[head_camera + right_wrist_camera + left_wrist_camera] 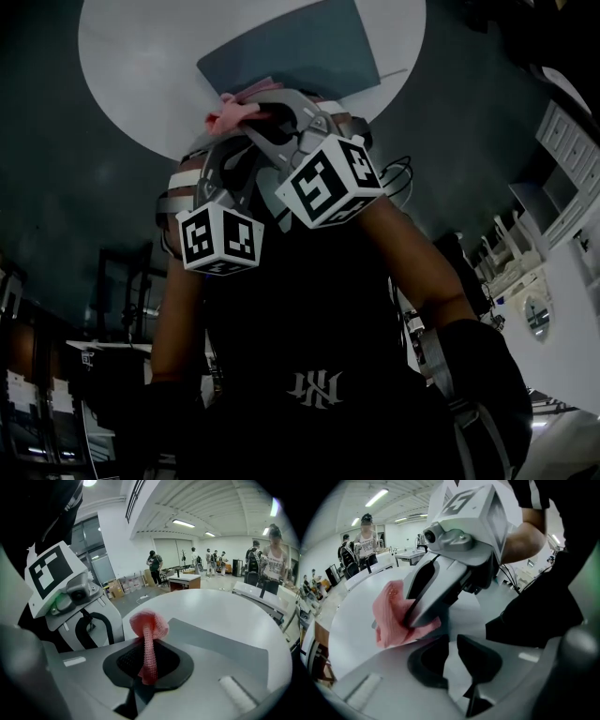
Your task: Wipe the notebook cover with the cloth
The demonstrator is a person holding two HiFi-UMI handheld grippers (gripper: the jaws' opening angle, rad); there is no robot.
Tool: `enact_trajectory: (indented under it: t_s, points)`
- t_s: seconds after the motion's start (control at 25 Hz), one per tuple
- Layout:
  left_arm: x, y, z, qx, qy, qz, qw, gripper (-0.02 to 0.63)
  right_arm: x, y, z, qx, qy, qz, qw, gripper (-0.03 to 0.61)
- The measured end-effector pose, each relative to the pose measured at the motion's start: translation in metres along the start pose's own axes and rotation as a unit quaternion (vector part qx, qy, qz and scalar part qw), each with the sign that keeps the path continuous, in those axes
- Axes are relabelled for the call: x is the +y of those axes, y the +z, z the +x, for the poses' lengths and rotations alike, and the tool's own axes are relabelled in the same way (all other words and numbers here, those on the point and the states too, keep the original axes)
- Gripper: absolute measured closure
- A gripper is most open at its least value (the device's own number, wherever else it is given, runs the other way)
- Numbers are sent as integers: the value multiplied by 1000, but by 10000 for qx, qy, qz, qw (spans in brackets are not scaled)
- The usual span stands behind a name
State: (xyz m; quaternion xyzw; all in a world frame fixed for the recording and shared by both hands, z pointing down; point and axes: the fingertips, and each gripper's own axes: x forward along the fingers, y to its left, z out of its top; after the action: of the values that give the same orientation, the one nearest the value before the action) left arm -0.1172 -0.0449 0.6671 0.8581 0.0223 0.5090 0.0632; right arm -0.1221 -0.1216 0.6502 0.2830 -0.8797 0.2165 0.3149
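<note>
Both jaws of right gripper (pixel 143 677) clamped on pink cloth (pixel 149 625), at grey notebook's (pixel 291 52) near corner on round table (pixel 122 56). Left gripper (pixel 452 663) alongside: jaws slightly parted, nothing between.

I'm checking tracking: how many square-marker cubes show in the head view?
2. The lower marker cube sits left, on the left gripper; the upper marker cube is right beside it, on the right gripper. None seems hidden.

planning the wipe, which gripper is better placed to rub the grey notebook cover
Right: the right gripper clamps the pink mesh cloth, the flat grey-blue notebook lying just ahead; the left gripper holds nothing.
</note>
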Motion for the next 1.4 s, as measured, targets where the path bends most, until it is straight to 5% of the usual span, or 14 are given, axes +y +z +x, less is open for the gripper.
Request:
enact_trajectory:
  t_s: [0.6,1.4]
  points:
    - [6,-9,4,197,-85,-16,9998,568,-2,-18,3,423,-134,-438,9981,545]
    - [6,-2,8,430,-55,77,9990,594,-118,-91,-103,643,-1543,317,9854,545]
